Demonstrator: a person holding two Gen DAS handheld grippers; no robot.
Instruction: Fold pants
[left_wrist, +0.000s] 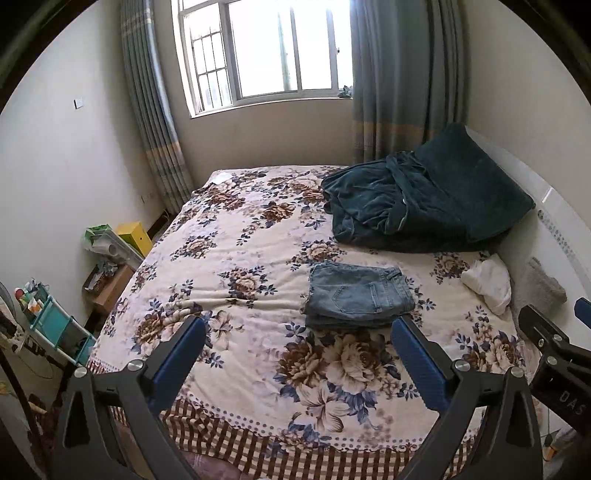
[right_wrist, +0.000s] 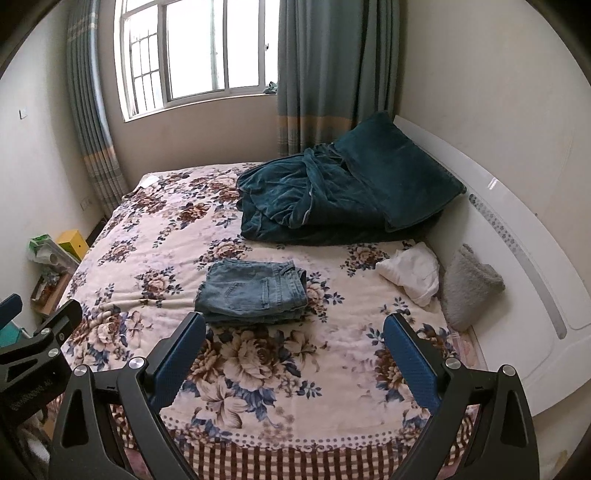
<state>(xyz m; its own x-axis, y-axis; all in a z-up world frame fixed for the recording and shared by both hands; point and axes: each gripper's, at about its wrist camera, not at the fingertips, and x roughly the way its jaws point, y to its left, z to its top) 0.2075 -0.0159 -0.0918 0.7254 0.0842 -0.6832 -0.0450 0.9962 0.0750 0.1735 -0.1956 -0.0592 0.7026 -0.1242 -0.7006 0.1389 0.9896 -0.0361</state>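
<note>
The left gripper (left_wrist: 299, 354) hangs over the near edge of the bed, jaws wide apart and empty, with the pants (left_wrist: 360, 293) just beyond its right pad at about 1 o'clock in its view; the right gripper (right_wrist: 295, 352) is likewise spread and holds nothing, and sees the same bundle past its left pad at about 11 o'clock. The pants are blue denim, already stacked into a compact rectangle of several layers, back pocket up and waistband toward 3 o'clock, lying flat on the bedspread (left_wrist: 229, 236) well short of the dark green blanket (left_wrist: 417, 199). By the look of it the folding is done or all but done. Denim like this should be fairly heavy and stiff for cloth, not slippery, not fragile, so the stack ought to hold its shape; a thick layered edge may spring open if only the top layer is pinched. If it must be shifted or squared, the safest hold would be the 2 short ends, each jaw pair taking all layers at once. The floral bedspread is soft and a little wrinkled, so it may drag with the cloth. Toward 3 o'clock lie a white garment (right_wrist: 410, 275) and a grey fuzzy cushion (right_wrist: 469, 284) against the white headboard (right_wrist: 517, 236); a window (right_wrist: 192, 51) with grey-blue curtains (right_wrist: 332, 74) stands at 12 o'clock.
</note>
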